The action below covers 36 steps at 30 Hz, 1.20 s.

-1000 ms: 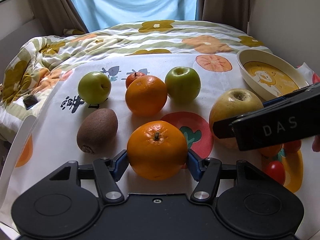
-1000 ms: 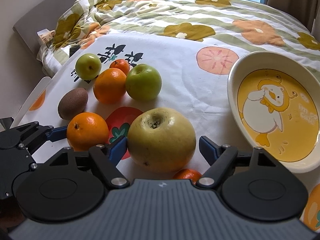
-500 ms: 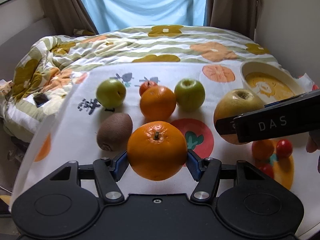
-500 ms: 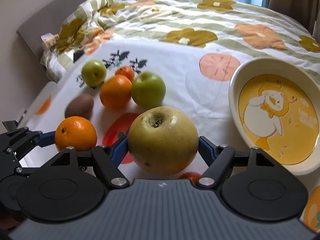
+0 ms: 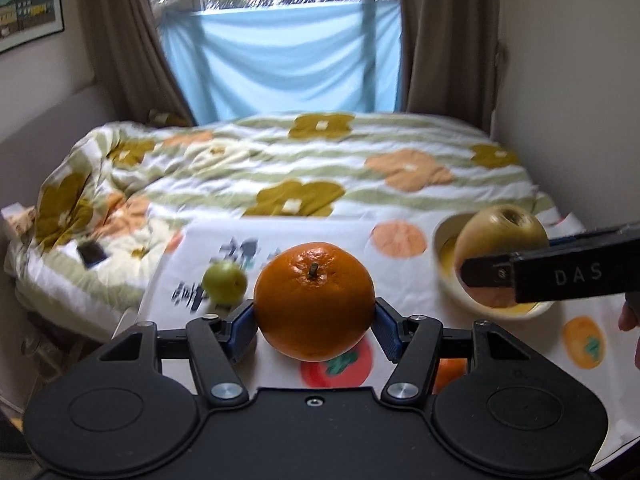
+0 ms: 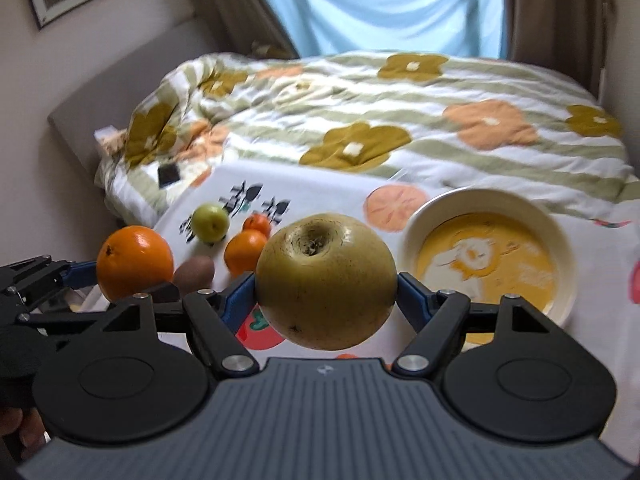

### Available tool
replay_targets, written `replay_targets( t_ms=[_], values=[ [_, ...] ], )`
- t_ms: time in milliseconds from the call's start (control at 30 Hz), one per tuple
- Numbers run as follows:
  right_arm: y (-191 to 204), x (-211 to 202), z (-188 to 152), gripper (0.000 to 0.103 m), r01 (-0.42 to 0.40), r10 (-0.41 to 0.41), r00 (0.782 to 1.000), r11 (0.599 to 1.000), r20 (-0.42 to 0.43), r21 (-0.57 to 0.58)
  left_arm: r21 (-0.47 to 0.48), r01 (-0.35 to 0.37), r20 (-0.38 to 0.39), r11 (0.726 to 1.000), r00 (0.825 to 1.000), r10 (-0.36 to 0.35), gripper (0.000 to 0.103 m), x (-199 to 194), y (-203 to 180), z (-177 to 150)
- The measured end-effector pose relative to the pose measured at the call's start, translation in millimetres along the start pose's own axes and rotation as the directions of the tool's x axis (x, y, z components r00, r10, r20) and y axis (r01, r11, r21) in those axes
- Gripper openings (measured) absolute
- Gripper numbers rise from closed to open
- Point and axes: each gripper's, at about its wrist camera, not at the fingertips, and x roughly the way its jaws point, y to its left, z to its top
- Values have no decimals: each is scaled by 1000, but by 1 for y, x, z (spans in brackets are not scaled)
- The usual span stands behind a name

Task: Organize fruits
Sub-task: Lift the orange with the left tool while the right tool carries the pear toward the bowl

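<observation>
My left gripper (image 5: 314,330) is shut on an orange (image 5: 314,300) and holds it in the air above the white fruit-print cloth (image 5: 400,344). My right gripper (image 6: 326,300) is shut on a large yellow-green pear (image 6: 326,280), also lifted. The pear (image 5: 500,236) shows in the left wrist view in front of the cream bowl with a yellow duck picture (image 6: 560,240). The held orange (image 6: 134,262) shows at the left of the right wrist view. On the cloth lie a small green apple (image 6: 210,220), an orange (image 6: 244,254), a small red-orange fruit (image 6: 257,224) and a kiwi (image 6: 194,274).
The cloth lies on a bed with a flowered quilt (image 5: 320,160). A dark phone (image 6: 168,174) lies on the quilt at the left. A blue curtain (image 5: 288,52) and window are behind. The bed's left edge drops off next to the fruits.
Both grippers have risen well above the cloth with their fruits; the views now tilt up to the window. The fruits on the cloth look smaller and farther.
</observation>
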Motion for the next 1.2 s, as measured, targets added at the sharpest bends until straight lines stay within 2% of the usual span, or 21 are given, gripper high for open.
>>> replay_targets(
  t_ms=[233, 533, 867, 1200],
  values=[
    [-36, -31, 7, 90, 94, -97, 994, 994, 54, 60, 55, 62, 50, 997, 997, -65, 65, 3, -22, 30],
    [-88, -43, 13, 90, 235, -248, 967, 956, 56, 177, 156, 200, 32, 967, 978, -208, 65, 44, -63, 66],
    [-141, -18, 21, 90, 355, -375, 927, 884, 9, 302, 290, 339, -88, 895, 941, -328, 65, 133, -119, 90],
    [-178, 15, 19, 90, 415, -423, 904, 821, -72, 391, 404, 421, -215, 812, 906, -364, 65, 216, -167, 76]
  ],
)
